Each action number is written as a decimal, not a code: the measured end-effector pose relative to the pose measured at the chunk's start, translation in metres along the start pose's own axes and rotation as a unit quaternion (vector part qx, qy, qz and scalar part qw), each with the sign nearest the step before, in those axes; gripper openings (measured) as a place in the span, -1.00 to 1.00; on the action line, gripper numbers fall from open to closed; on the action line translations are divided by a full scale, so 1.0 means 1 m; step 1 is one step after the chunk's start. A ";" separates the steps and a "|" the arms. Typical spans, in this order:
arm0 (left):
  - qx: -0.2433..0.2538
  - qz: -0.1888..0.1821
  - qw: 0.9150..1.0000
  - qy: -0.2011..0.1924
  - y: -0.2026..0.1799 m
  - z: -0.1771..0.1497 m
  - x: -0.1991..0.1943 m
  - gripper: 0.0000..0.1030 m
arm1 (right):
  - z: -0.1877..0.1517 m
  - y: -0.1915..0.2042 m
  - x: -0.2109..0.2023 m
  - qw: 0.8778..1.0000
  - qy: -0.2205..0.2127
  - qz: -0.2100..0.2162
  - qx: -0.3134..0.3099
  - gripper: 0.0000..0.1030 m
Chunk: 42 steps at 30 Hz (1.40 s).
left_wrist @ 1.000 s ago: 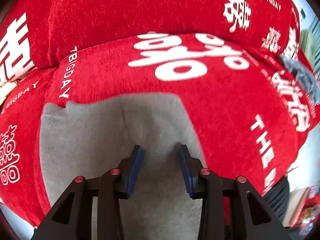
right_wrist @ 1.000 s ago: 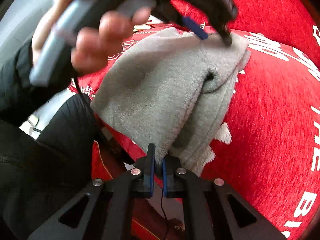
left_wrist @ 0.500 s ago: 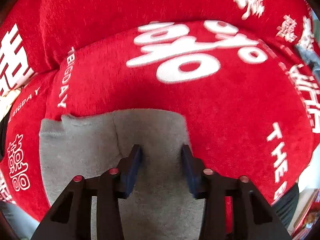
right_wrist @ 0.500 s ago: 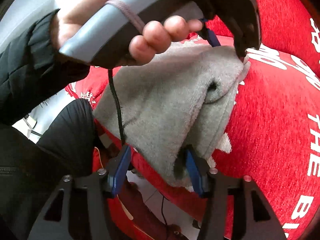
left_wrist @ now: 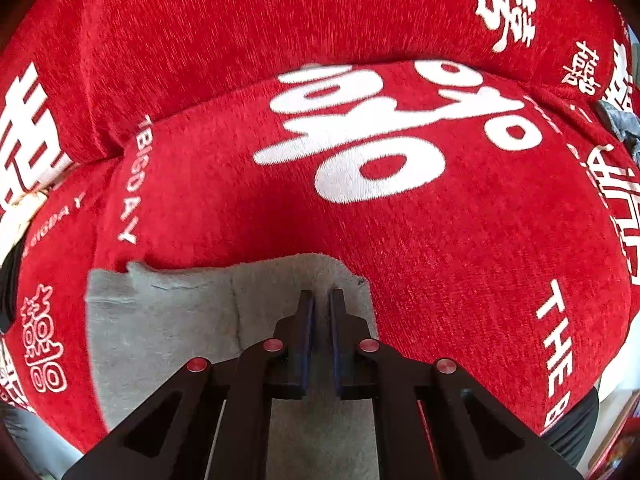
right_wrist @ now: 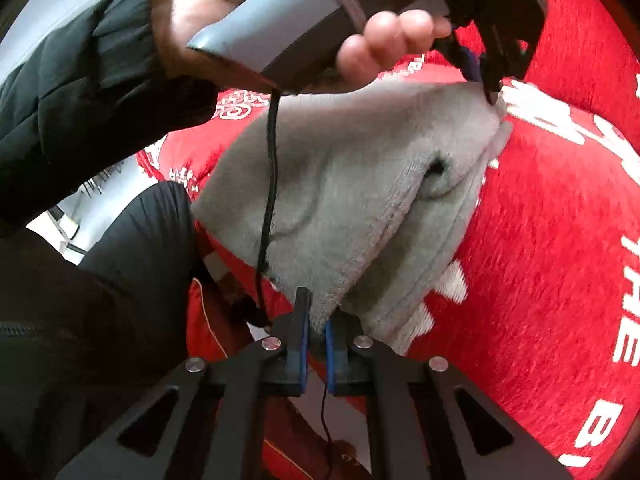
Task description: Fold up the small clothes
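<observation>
A small grey fleece garment lies folded on a red cushion with white lettering. My right gripper is shut on its near corner. My left gripper shows in the right wrist view at the top, held by a hand, its jaws closed at the garment's far corner. In the left wrist view the left gripper is shut at the far edge of the garment, which lies under it on the cushion.
A red back cushion rises behind the seat. Another grey cloth lies at the far right. The person's black-clad leg and sleeve are to the left, with a black cable hanging over the garment.
Both grippers were open half a second ago and have closed on the grey garment's corners. The left gripper has drawn back toward the garment's far edge.
</observation>
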<state>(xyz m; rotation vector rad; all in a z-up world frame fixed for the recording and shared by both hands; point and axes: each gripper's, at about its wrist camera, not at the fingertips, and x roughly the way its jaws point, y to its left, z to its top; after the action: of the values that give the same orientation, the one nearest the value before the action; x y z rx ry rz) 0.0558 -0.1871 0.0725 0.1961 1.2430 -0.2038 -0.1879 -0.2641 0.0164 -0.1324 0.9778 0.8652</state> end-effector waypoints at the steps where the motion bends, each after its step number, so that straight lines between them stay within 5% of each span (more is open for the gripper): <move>1: -0.002 -0.002 1.000 0.004 -0.001 0.000 0.006 -0.83 | -0.002 -0.001 0.001 1.000 0.003 0.000 0.001 -0.87; 8: 0.005 -0.009 1.000 0.009 -0.003 0.005 0.006 -0.82 | -0.001 -0.012 0.001 0.999 0.011 0.006 0.034 -0.80; 10: 0.006 -0.030 1.000 -0.002 0.003 0.005 -0.013 -0.82 | 0.001 -0.017 -0.012 0.999 0.002 -0.002 0.047 -0.36; 11: 0.008 -0.042 0.999 -0.013 0.009 0.004 -0.025 -0.65 | 0.003 -0.020 -0.022 0.999 -0.011 -0.009 0.052 -0.14; 12: 0.007 -0.048 0.999 -0.021 0.015 0.002 -0.035 0.08 | 0.004 -0.022 -0.033 0.998 -0.025 -0.019 0.056 0.31; 14: -0.022 -0.041 0.997 -0.063 0.038 -0.011 -0.060 0.98 | 0.010 -0.024 -0.050 0.996 -0.058 -0.038 0.058 0.47; 16: -0.045 -0.045 0.992 -0.112 0.062 -0.035 -0.081 0.98 | 0.023 -0.022 -0.061 0.994 -0.085 -0.044 0.052 0.47; 20: -0.052 -0.044 0.991 -0.117 0.101 -0.081 -0.088 0.98 | 0.057 -0.008 -0.051 0.995 -0.093 -0.040 0.016 0.47; 24: -0.076 -0.031 0.992 -0.094 0.138 -0.129 -0.069 0.98 | 0.082 0.002 -0.011 0.997 -0.057 -0.034 -0.030 0.47; 27: -0.086 0.011 0.994 -0.069 0.158 -0.161 -0.045 0.99 | 0.083 -0.012 0.013 0.998 -0.030 -0.054 -0.024 0.42; 30: -0.129 -0.054 0.988 -0.069 0.181 -0.179 -0.038 0.99 | 0.078 -0.032 0.008 0.998 -0.035 -0.056 0.019 0.40; 32: -0.138 -0.045 0.986 -0.080 0.184 -0.182 -0.046 0.99 | 0.072 -0.039 -0.004 0.994 -0.019 -0.100 0.048 0.40; 35: -0.087 -0.037 0.990 -0.107 0.172 -0.196 -0.062 0.99 | 0.057 -0.030 -0.029 0.994 -0.029 -0.096 0.053 0.42; 40: 0.005 -0.041 0.996 -0.085 0.138 -0.229 -0.052 0.99 | 0.038 0.021 -0.036 0.995 -0.042 -0.095 0.004 0.42; 42: 0.018 -0.035 0.996 -0.084 0.128 -0.235 -0.046 0.99 | 0.037 0.041 -0.029 0.997 -0.050 -0.064 -0.015 0.42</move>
<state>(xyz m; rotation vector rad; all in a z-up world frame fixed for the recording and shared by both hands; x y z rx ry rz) -0.1401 -0.0009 0.0486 0.1629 1.0805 -0.2982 -0.1994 -0.2361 0.0715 -0.1731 0.8535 0.7623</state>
